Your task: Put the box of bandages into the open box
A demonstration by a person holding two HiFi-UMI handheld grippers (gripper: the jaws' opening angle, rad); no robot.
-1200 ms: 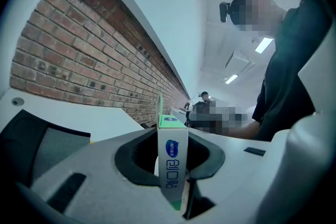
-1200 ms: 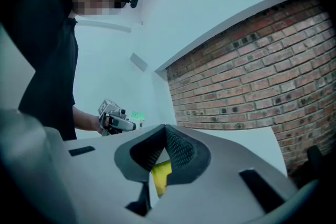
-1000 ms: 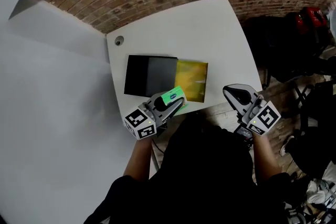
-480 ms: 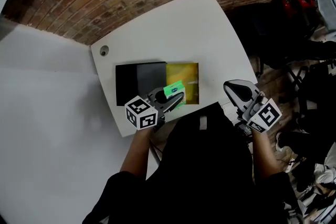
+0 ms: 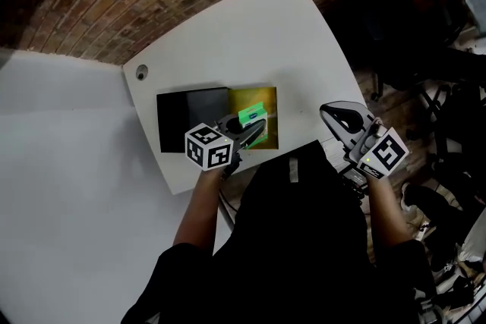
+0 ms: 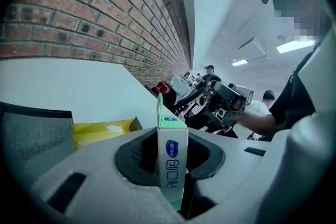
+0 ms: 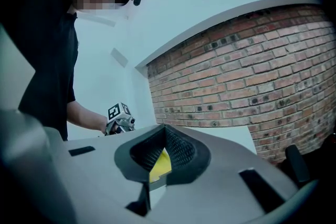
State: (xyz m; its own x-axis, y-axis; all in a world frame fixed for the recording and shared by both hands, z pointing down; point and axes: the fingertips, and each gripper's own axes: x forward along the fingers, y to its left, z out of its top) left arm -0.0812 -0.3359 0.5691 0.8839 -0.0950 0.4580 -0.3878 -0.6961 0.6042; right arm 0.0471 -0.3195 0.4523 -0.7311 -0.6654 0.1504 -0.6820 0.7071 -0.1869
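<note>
Head view: a white counter [image 5: 250, 34] carries the open box [image 5: 262, 106], yellow inside, with its black lid [image 5: 182, 117] lying flat against the box's left side. The left claw [image 5: 247, 129] pinches the green box of bandages [image 5: 251, 114], which shows in front of the open box's yellow inside, near its front edge. Whether it touches the box cannot be told here. The right claw [image 5: 334, 114] is off the counter's edge, well to the right of the open box.

Left gripper view: the left claw [image 6: 173, 139] is clamped on the box of bandages [image 6: 171, 176], which stands upright on its narrow side, green on top and white with blue print in front. The open box [image 6: 102, 131] lies beyond and to the left of it, with a pale patch on its yellow lining. The lid [image 6: 31, 134] is further left. The right claw [image 6: 231, 99] shows to the right of the open box.

Right gripper view: the right claw [image 7: 165, 131] has its tips pressed together with nothing between them. Behind its jaws a sliver of the open box's yellow [image 7: 161, 165] shows. The left claw [image 7: 121, 118] is to the left of that sliver, and a brick wall [image 7: 247, 76] stands behind.
</note>
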